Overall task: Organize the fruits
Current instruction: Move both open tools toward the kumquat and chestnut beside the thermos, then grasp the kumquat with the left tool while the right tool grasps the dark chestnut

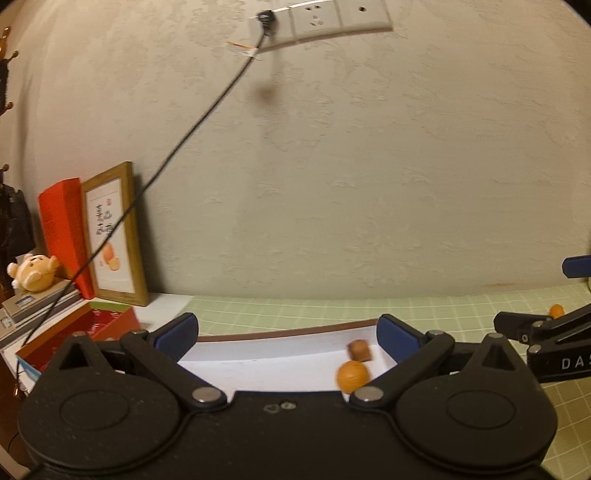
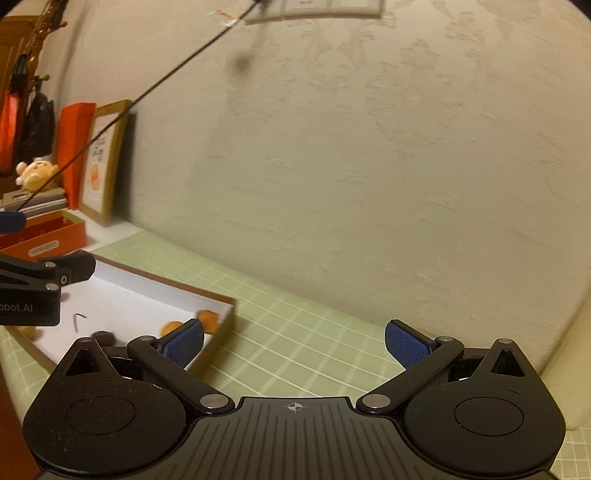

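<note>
The right wrist view is smeared with motion blur, so the wall socket strip (image 2: 314,9) is cut by the top edge and unreadable; the dark fruit (image 2: 105,336) in the white tray (image 2: 147,295) is half behind the gripper linkage, can't tell what it is; from the left wrist, the small orange thing (image 1: 556,311) on the green mat (image 1: 443,310) is too tiny to name; the framed print (image 1: 110,236) text is illegible.

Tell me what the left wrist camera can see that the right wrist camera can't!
Only the left wrist view shows a small orange fruit lying out on the green checked mat. Only the right wrist view shows a dark round fruit and a thin dark curved stem in the white brown-edged tray. Both show the tray, a round orange fruit in it, the framed picture and both open grippers.
</note>
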